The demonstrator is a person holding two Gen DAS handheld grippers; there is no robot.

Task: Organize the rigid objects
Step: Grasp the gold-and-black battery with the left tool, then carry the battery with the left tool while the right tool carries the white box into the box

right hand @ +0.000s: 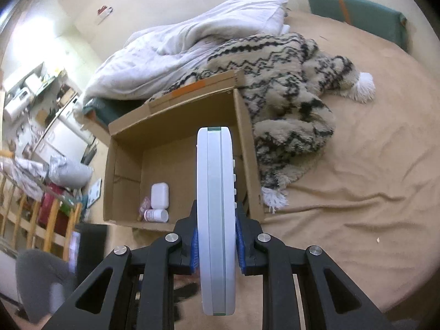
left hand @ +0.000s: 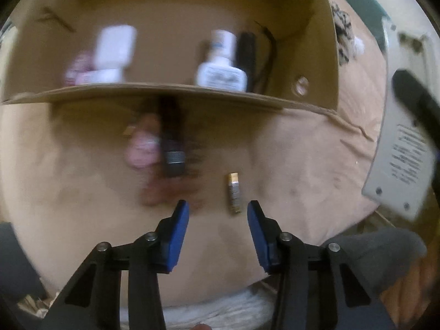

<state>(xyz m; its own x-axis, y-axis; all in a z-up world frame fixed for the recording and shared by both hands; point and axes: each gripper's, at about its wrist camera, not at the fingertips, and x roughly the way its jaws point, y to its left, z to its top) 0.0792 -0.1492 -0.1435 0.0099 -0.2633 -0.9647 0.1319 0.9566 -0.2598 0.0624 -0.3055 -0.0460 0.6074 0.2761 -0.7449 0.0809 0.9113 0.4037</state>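
Right now my right gripper is squeezed tight on a flat white gadget, held up on its thin edge in the air, just in front of the open box on the bed. I think I am on the step of carrying the gadget to the box. Next I need to lift it over the near wall and set it down in a bare spot, not on top of the white case and the pill bottle lying in the near left corner. My left gripper is wide apart and holds nothing. It hangs low over the bed, near a small gold tube. A dark brush and a pink thing lie farther off, too blurry to name well. Inside the box I also see a white bottle.
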